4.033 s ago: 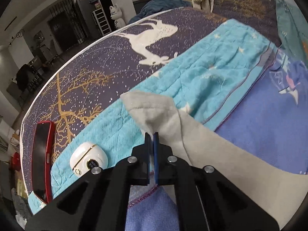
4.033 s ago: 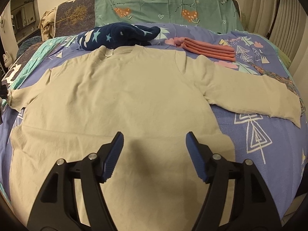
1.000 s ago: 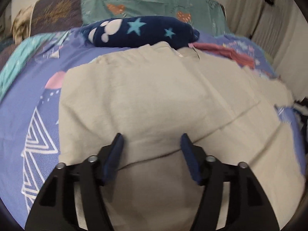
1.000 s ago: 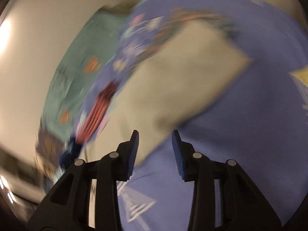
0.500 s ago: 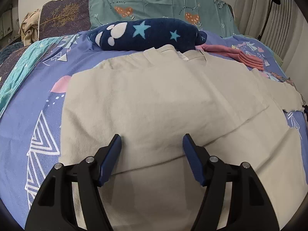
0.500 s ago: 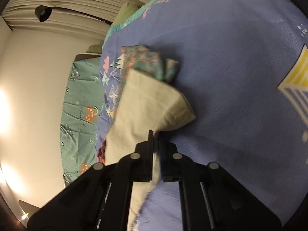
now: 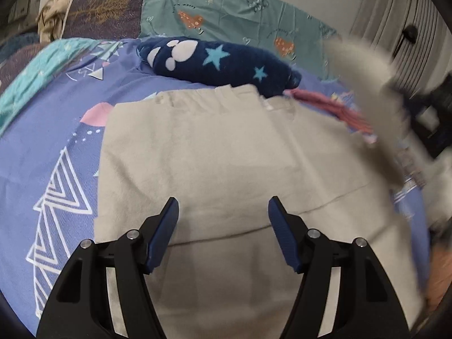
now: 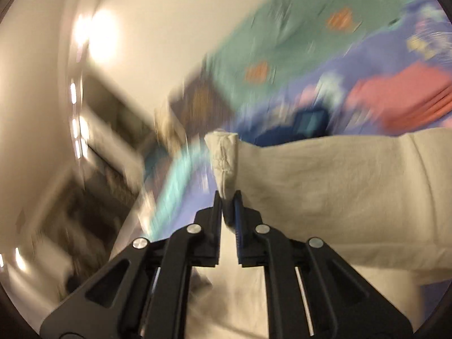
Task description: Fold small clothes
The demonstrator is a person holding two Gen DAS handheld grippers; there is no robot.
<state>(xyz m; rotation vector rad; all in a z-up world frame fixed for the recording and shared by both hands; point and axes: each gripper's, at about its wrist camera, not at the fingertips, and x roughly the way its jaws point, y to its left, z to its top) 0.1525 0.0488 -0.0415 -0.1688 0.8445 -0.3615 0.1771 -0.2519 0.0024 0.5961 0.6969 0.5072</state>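
A beige long-sleeved shirt point(image 7: 220, 152) lies flat on the bed, its left sleeve folded across the body. My left gripper point(image 7: 223, 220) is open and empty just above the shirt's lower middle. My right gripper point(image 8: 228, 200) is shut on the cuff of the shirt's right sleeve point(image 8: 325, 186) and holds it up in the air. In the left wrist view that lifted sleeve point(image 7: 367, 90) shows as a blurred beige band at the right, with the right gripper behind it.
A navy star-patterned garment point(image 7: 220, 62) lies rolled behind the shirt's collar. Folded pink clothes point(image 7: 330, 104) sit to its right. The bedsheet point(image 7: 48, 155) is blue with triangle prints; teal and purple pillows point(image 7: 226, 11) stand at the headboard.
My right gripper, shut on the sleeve cuff, has lifted it off the bed and swung it fast toward the shirt's body. My left gripper stays open over the shirt.
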